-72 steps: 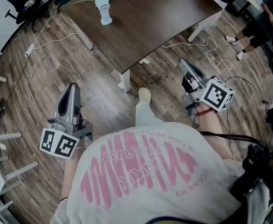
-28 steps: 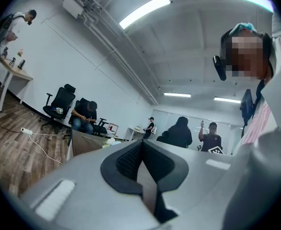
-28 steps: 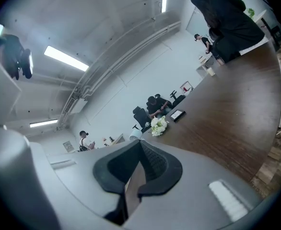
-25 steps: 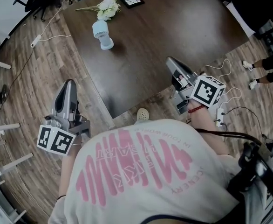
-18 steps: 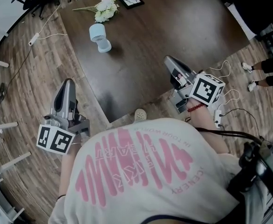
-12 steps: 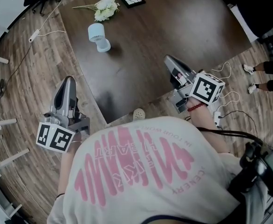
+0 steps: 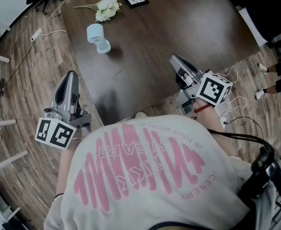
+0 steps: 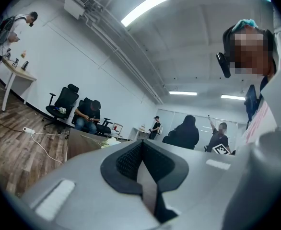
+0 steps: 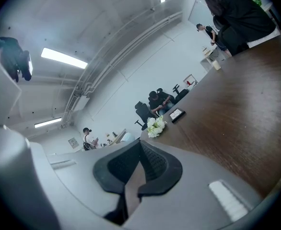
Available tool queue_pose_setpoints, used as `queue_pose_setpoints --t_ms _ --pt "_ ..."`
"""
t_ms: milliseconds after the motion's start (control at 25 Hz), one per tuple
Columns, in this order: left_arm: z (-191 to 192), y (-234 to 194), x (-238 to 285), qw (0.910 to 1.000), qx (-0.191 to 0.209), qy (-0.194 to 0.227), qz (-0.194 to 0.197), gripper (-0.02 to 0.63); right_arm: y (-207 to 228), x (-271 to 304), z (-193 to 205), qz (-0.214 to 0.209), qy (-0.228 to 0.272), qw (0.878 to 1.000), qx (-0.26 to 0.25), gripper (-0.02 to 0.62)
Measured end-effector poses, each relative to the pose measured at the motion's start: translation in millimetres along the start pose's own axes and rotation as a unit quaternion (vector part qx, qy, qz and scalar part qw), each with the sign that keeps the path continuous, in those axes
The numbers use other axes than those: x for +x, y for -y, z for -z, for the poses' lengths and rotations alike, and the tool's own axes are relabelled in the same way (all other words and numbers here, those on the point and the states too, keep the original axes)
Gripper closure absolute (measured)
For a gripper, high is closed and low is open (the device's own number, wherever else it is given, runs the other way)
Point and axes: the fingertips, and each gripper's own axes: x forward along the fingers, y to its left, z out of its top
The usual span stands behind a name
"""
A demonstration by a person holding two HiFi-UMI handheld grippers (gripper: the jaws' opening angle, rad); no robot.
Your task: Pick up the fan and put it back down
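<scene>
Your left tongs [image 7: 72,74] and right tongs [image 7: 173,58] are both clenched, empty; the pale round-headed fan [image 7: 97,36] sits on the dark woodgrain table [image 7: 179,23].

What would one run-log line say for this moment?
stage: before pickup | fan: on table, untouched | left hand-held gripper: shut, empty | right hand-held gripper: shut, empty

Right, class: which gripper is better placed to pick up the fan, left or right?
Probably the left. The left gripper is nearer the fan, which sits toward the left side of the table; the right gripper is farther across. Both are shut, so either must open first.
</scene>
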Motion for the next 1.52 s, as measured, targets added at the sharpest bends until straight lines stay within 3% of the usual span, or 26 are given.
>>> queue_pose_setpoints --t_ms 360,560,840,1320,1520 --pt "39.5 -19.7 46.1 0.9994 0.006 -0.031 0.012 0.588 24.4 -30.4 -9.3 0.042 0.015 0.999 0.008 0.589" --pt "69.0 -56.7 85.0 0.9965 0.060 -0.056 -0.019 0.568 37.6 -50.3 -14.0 0.065 0.026 0.997 0.012 0.589" --pt "111.6 -82.9 123.1 0.9918 0.059 -0.107 -0.036 0.558 52.1 -78.2 -22.0 0.092 0.047 0.994 0.016 0.589" --pt "138.2 -96.8 155.1 0.9838 0.072 -0.150 -0.067 0.371 71.2 -123.2 -22.0 0.127 0.087 0.987 0.038 0.589" --pt "135.2 -109.3 163.7 0.9799 0.088 -0.154 -0.091 0.337 77.5 -131.3 -14.9 0.136 0.096 0.985 0.045 0.589"
